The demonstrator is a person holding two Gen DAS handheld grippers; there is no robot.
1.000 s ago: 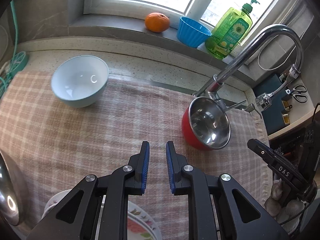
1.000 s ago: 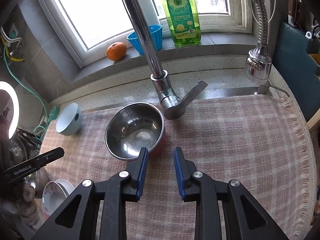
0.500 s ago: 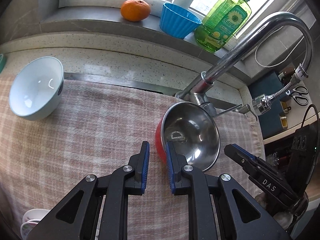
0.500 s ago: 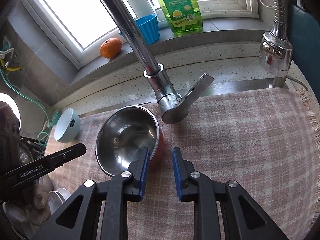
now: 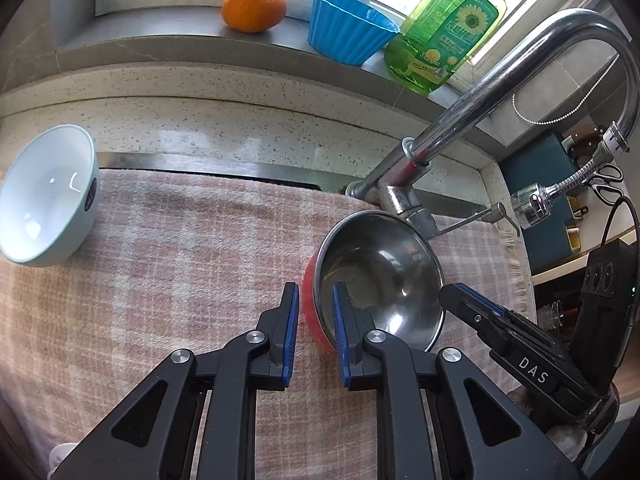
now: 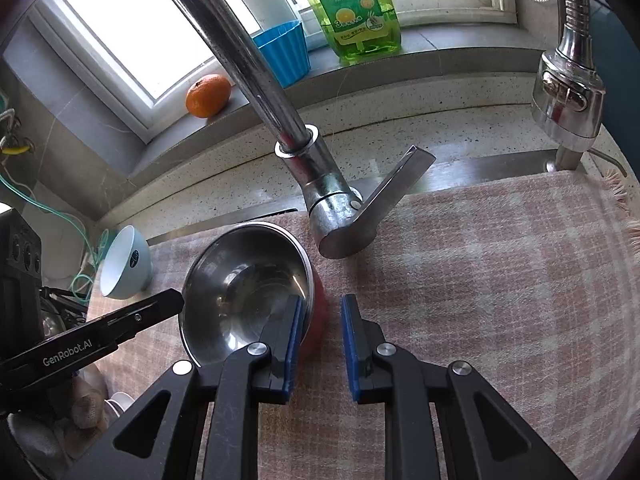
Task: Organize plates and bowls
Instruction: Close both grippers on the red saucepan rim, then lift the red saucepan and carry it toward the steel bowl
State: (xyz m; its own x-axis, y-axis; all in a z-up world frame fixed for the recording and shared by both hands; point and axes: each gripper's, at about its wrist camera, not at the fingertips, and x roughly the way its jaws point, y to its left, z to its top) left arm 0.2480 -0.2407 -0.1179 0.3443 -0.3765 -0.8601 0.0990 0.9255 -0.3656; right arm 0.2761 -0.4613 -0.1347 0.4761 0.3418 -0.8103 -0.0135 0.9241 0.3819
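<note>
A steel bowl with a red outside sits on the plaid cloth by the faucet base. My left gripper straddles its left rim, one pad inside and one outside. The gap is narrow and neither pad visibly presses. My right gripper straddles the opposite rim, and its jaws are closing. Its left pad is inside the bowl, and cloth still shows between the red wall and its right pad. A pale blue bowl lies tilted at the cloth's far left.
The chrome faucet arches over the steel bowl, its lever just behind. A sprayer head hangs at right. An orange, a blue cup and a green soap bottle stand on the sill.
Both grippers came in toward the steel bowl and lower, from beside it to astride its rim on opposite sides. The right jaws have narrowed a little.
</note>
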